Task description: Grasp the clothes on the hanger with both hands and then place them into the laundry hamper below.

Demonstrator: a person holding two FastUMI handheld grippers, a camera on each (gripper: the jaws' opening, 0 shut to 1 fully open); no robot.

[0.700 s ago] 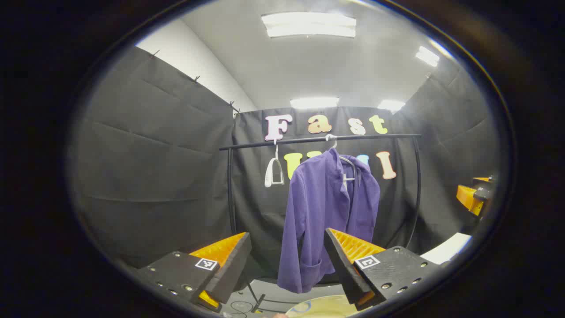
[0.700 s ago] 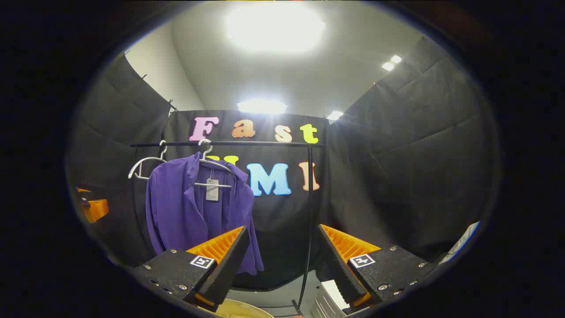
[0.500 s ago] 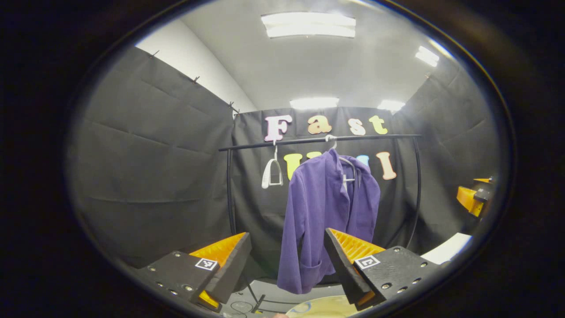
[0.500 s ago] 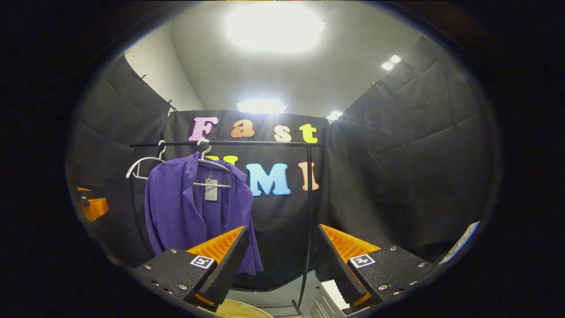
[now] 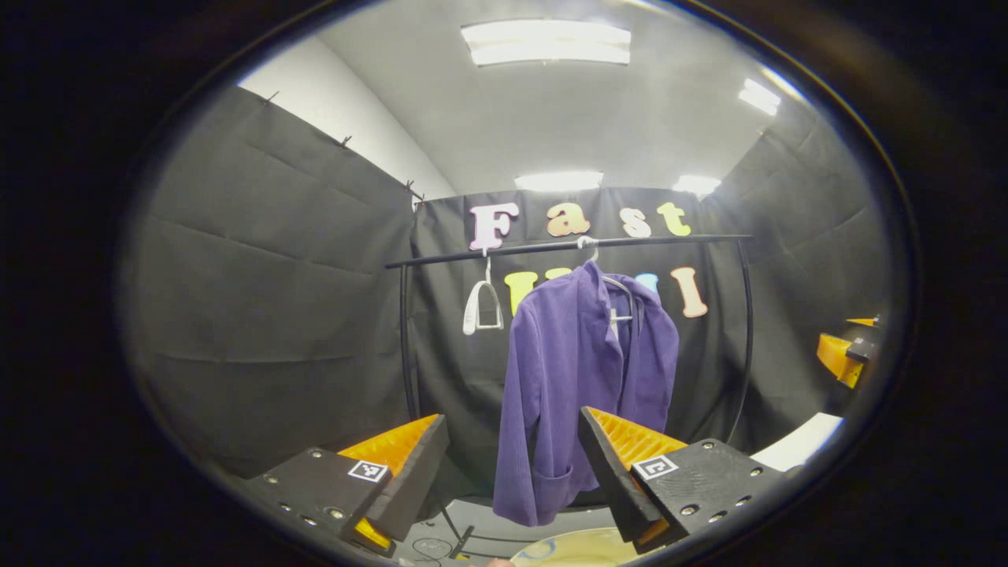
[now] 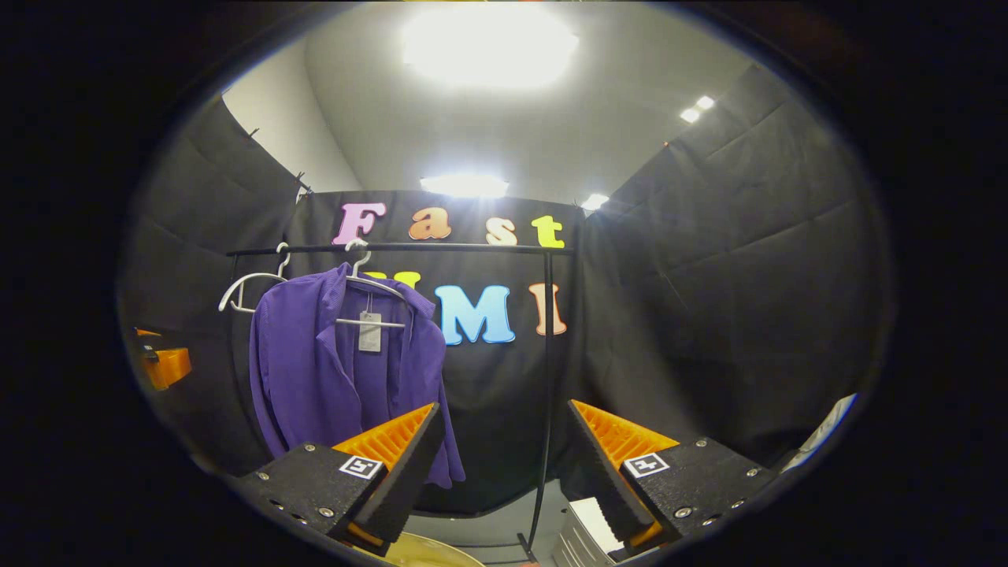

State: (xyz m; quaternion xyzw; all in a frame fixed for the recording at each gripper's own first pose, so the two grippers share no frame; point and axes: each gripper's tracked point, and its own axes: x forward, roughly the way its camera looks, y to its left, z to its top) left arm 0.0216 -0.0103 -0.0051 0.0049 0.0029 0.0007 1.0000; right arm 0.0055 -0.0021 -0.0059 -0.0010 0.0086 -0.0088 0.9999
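Under the black rail (image 5: 567, 247), a purple jacket (image 5: 583, 378) hangs untouched; left tool (image 5: 512, 472) and right tool (image 6: 500, 465) gape released, well short. Approach step: both must close in on its shoulders.

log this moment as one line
phase: approach | left tongs: open | right tongs: open | purple shirt: hanging on rail, ungrasped
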